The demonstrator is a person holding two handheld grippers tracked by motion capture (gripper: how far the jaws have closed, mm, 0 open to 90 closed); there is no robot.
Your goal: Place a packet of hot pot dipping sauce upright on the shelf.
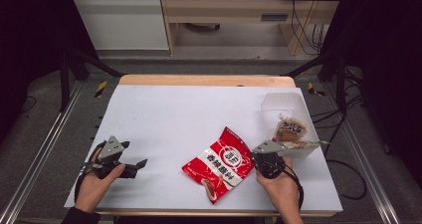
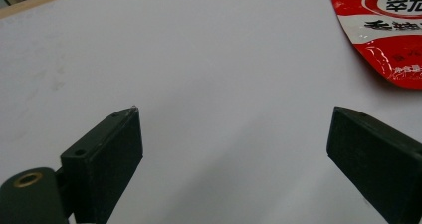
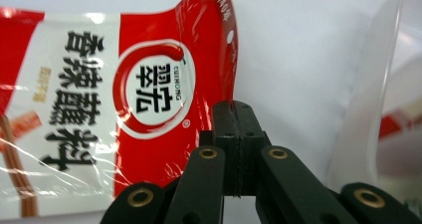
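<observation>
A red and white snack packet (image 1: 221, 165) printed with Chinese characters lies on the white table (image 1: 174, 114), right of centre. My right gripper (image 1: 255, 153) is at the packet's right edge. In the right gripper view its jaws (image 3: 234, 109) are pressed together on that edge of the packet (image 3: 149, 94), which curls upward there. At the table's left front, my left gripper (image 1: 135, 153) stands open. Between its jaws (image 2: 234, 119) there is only bare table, with a corner of the packet (image 2: 388, 30) farther off at the upper right.
A clear plastic box (image 1: 284, 102) stands at the right side of the table, close beyond my right gripper, with a brown and white wrapped snack (image 1: 290, 130) in it. Its clear wall (image 3: 378, 84) rises just right of the shut jaws. A wooden strip (image 1: 206, 79) borders the far edge.
</observation>
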